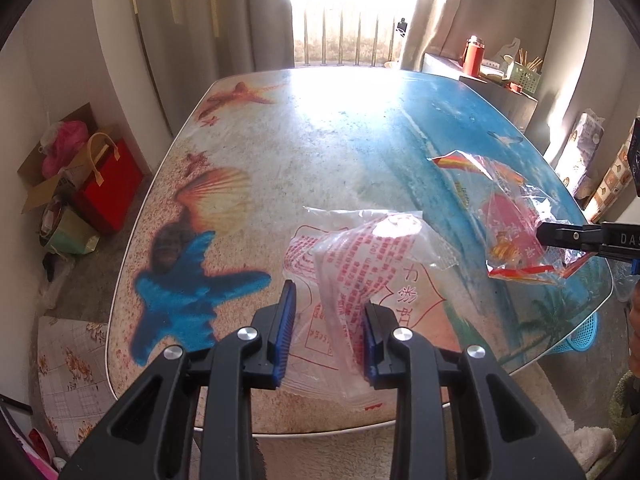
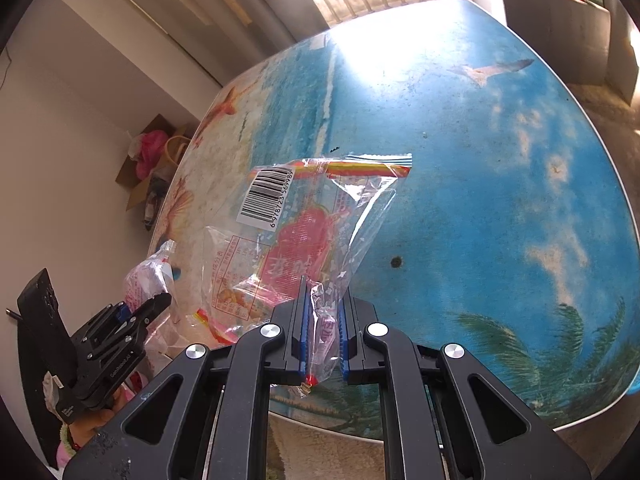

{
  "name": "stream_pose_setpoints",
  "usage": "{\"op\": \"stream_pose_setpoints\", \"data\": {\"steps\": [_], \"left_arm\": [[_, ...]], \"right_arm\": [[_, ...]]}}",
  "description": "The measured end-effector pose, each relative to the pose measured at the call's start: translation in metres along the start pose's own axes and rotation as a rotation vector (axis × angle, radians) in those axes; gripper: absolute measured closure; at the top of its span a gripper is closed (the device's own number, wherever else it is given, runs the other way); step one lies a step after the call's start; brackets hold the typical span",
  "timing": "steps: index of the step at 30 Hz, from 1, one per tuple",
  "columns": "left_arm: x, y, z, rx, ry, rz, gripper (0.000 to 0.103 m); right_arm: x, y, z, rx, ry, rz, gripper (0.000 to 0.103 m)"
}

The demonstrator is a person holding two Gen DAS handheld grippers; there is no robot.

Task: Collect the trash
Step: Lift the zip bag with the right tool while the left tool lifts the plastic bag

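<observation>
A clear plastic bag with red print [image 1: 360, 248] hangs crumpled between the blue pads of my left gripper [image 1: 330, 300], which is shut on it just above the beach-print table [image 1: 280, 140]. In the right wrist view that bag [image 2: 148, 276] sticks up from the left gripper [image 2: 156, 304] at the lower left. My right gripper [image 2: 325, 292] is shut on a corner of a second clear bag [image 2: 304, 216] with a barcode label and a rainbow strip, held over the table [image 2: 480, 160]. In the left wrist view this bag [image 1: 508, 216] hangs from the right gripper [image 1: 540, 234] at the right edge.
A blue plastic basket [image 1: 584, 332] sits low beside the table's right edge. On the floor at the left are a red bag [image 1: 108, 184] and an open cardboard box [image 1: 40, 192]. A cabinet with a red flask [image 1: 474, 56] stands at the back right, by the barred window.
</observation>
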State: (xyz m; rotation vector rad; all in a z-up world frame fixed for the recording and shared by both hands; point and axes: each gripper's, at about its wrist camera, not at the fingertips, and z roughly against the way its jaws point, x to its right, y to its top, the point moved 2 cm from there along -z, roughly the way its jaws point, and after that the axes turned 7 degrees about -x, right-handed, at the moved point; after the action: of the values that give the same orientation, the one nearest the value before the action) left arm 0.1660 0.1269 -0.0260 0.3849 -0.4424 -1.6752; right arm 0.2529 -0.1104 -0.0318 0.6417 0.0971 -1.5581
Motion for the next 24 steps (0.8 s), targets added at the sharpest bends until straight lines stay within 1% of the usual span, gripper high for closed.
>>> {"op": "stream_pose_setpoints", "data": {"steps": [14,24], "left_arm": [[0.01,0.002,0.011,0.025,0.02,-0.022,0.075],[0.019,0.003,0.019,0.044,0.031,-0.036,0.076]], "right_arm": [[0.006,-0.002,0.015,0.011,0.022,0.021,0.093],[0.015,-0.009,0.029,0.029,0.043,0.021,0.093]]}}
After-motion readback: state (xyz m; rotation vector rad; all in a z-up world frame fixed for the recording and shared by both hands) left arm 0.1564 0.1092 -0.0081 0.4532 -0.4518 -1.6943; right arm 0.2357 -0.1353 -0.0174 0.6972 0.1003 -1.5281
